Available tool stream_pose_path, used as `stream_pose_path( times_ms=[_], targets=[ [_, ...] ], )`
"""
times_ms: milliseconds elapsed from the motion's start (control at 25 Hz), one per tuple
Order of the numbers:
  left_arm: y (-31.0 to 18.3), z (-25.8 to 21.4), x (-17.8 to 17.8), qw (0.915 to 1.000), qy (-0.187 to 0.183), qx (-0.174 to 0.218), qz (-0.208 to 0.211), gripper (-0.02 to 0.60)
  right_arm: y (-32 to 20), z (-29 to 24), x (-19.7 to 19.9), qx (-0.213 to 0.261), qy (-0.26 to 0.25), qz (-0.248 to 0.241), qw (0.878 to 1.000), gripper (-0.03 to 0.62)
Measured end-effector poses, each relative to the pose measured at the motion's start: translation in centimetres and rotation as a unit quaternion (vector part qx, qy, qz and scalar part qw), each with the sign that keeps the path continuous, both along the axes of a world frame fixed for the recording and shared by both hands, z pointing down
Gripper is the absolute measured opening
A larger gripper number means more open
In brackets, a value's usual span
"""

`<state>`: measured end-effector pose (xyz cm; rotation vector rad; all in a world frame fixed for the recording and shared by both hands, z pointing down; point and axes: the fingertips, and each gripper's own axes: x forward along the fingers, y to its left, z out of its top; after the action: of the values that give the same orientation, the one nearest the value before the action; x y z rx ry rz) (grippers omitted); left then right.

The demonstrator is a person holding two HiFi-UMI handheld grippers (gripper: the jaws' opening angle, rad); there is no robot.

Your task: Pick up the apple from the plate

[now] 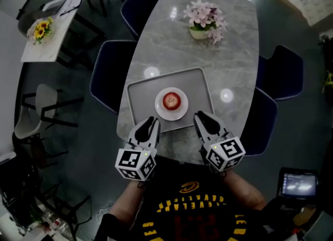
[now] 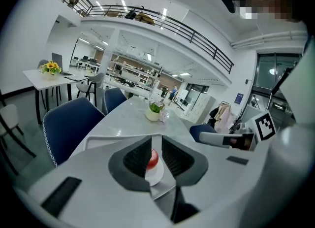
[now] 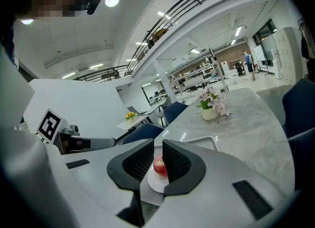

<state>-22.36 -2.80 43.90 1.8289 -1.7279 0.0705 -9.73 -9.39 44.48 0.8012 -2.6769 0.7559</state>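
Observation:
A red apple (image 1: 171, 100) sits on a small white plate (image 1: 179, 113) in the middle of a grey tray (image 1: 139, 93) on the marble table (image 1: 171, 37). Both grippers hover at the near edge of the table, apart from the plate. My left gripper (image 1: 151, 121) is at the tray's front left, shut with only a thin slit and nothing in it. My right gripper (image 1: 201, 116) is at the front right, shut and empty too. Through each slit the apple (image 2: 153, 158) (image 3: 159, 165) shows on its plate (image 2: 156, 175) (image 3: 155, 183), beyond the left gripper (image 2: 156, 146) and the right gripper (image 3: 158, 149).
A pot of pink flowers (image 1: 204, 22) stands at the table's far end. Dark blue chairs (image 1: 109, 76) (image 1: 283, 71) flank the table. A white side table with yellow flowers (image 1: 41, 29) is at the far left. A person's torso is at the lower edge.

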Motion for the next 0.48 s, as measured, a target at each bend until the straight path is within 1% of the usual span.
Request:
stream_pose_path(
  times_ms=[320,480],
  targets=[
    [-1.9,3.2,-1.4,0.9987,0.023,-0.036,0.03,0.055,-1.0,3.8,-0.6,-0.042,0.022,0.033,0.998,0.056],
    [-2.7,4.9,-1.9,0.9973,0.027,-0.054,0.042,0.055,-1.6,5.6,-0.6,-0.063,0.032,0.049,0.996,0.055]
  ],
)
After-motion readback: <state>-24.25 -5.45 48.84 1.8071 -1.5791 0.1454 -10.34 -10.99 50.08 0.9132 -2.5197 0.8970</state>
